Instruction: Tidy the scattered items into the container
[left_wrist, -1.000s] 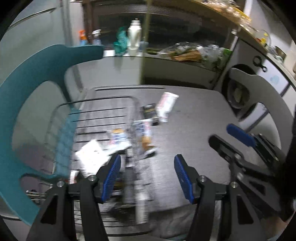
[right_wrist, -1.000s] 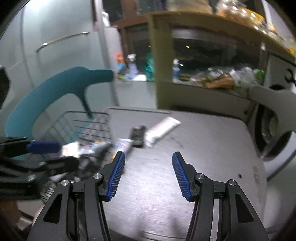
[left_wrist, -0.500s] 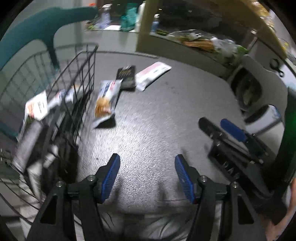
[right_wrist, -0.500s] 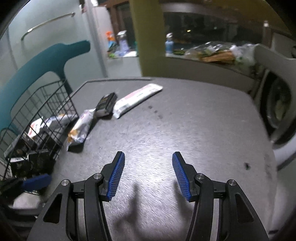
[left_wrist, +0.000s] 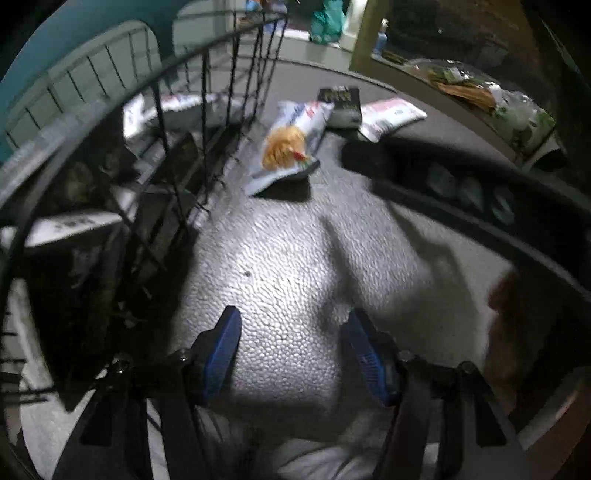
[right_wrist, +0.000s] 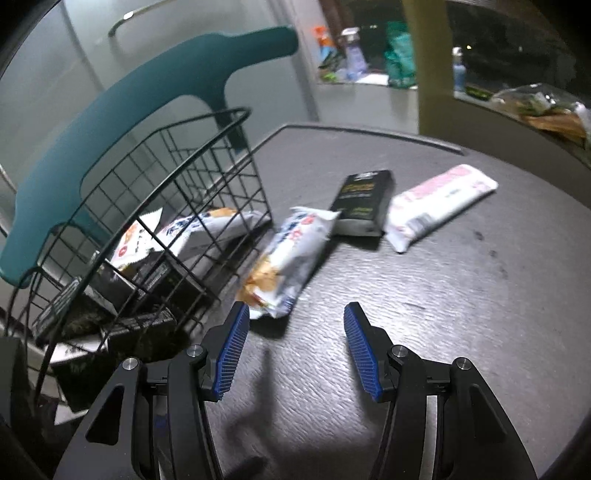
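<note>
Both grippers, left (left_wrist: 291, 350) and right (right_wrist: 291, 350), agape and empty, snack packet (right_wrist: 284, 258) just beside basket (right_wrist: 236, 155) wall, bare tabletop (right_wrist: 461, 295) rightward.

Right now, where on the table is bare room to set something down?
Bare tabletop lies right of the snack packet and below the white pouch. It is crowded beside the wire basket, where packet, black box and pouch lie together.

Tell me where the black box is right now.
In the right wrist view the black box lies on the table outside the wire basket, between the snack packet and the white-and-pink pack.
</note>
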